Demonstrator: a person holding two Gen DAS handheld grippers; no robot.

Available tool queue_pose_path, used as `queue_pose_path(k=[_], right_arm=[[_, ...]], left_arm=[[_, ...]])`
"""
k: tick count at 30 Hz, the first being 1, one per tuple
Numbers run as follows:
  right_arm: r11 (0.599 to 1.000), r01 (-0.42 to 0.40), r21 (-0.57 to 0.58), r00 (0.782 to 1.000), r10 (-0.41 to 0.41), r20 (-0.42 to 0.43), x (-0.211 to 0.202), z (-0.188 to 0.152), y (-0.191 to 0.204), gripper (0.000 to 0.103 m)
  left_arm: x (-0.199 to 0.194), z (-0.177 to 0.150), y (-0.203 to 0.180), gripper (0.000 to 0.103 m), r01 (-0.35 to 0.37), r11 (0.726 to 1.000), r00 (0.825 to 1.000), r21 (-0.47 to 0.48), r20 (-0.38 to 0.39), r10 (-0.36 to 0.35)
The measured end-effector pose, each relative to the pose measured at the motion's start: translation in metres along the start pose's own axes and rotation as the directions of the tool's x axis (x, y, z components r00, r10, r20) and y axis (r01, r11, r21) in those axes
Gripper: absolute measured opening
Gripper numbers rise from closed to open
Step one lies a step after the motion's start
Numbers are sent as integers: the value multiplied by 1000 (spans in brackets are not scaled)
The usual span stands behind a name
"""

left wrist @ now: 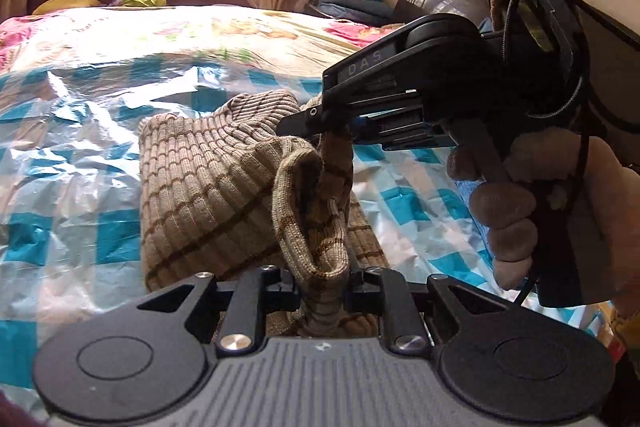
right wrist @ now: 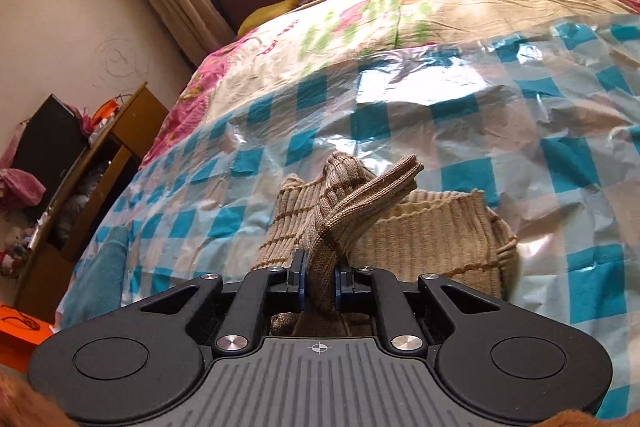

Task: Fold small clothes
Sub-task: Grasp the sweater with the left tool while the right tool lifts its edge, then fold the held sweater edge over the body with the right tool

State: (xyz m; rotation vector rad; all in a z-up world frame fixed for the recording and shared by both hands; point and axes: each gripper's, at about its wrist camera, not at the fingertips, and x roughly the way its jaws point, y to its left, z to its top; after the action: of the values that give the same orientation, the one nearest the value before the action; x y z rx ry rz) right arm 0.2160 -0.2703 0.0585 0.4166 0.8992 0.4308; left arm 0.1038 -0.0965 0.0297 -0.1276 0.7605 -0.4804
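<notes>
Garment: ribbed beige knit sweater (left wrist: 208, 187) with thin brown stripes, bunched at the middle of the bed.
Left gripper (left wrist: 320, 291): black fingers clamped on a rolled knit edge (near side).
Right gripper (right wrist: 319, 285): blue-lined pads pinching a gathered fold.
Surface: crinkled, glossy plastic sheet (right wrist: 460, 115), teal-and-white checks.

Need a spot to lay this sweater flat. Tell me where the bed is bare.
The checked plastic sheet is bare left of the sweater and beyond it up to the flowered quilt. The sheet right of the sweater is crowded: the right claw and the hand holding it hang over it.
</notes>
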Motion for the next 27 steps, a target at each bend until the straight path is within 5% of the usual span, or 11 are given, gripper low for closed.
queue_pose_path(k=[8, 14, 17, 27], right_arm=[[996, 36, 81, 998, -32, -57, 17, -18, -69, 13], [985, -20, 170, 999, 26, -35, 11, -24, -87, 24], [978, -20, 207, 1000, 22, -9, 4, -24, -92, 37], [982, 16, 187, 992, -38, 118, -30, -24, -78, 40]], left_arm=[[47, -16, -40, 23, -8, 994, 993, 107, -118, 21], [51, -29, -53, 24, -24, 980, 990, 197, -132, 50], [51, -34, -57, 24, -26, 975, 990, 221, -130, 56], [45, -44, -48, 24, -16, 974, 991, 225, -128, 46]])
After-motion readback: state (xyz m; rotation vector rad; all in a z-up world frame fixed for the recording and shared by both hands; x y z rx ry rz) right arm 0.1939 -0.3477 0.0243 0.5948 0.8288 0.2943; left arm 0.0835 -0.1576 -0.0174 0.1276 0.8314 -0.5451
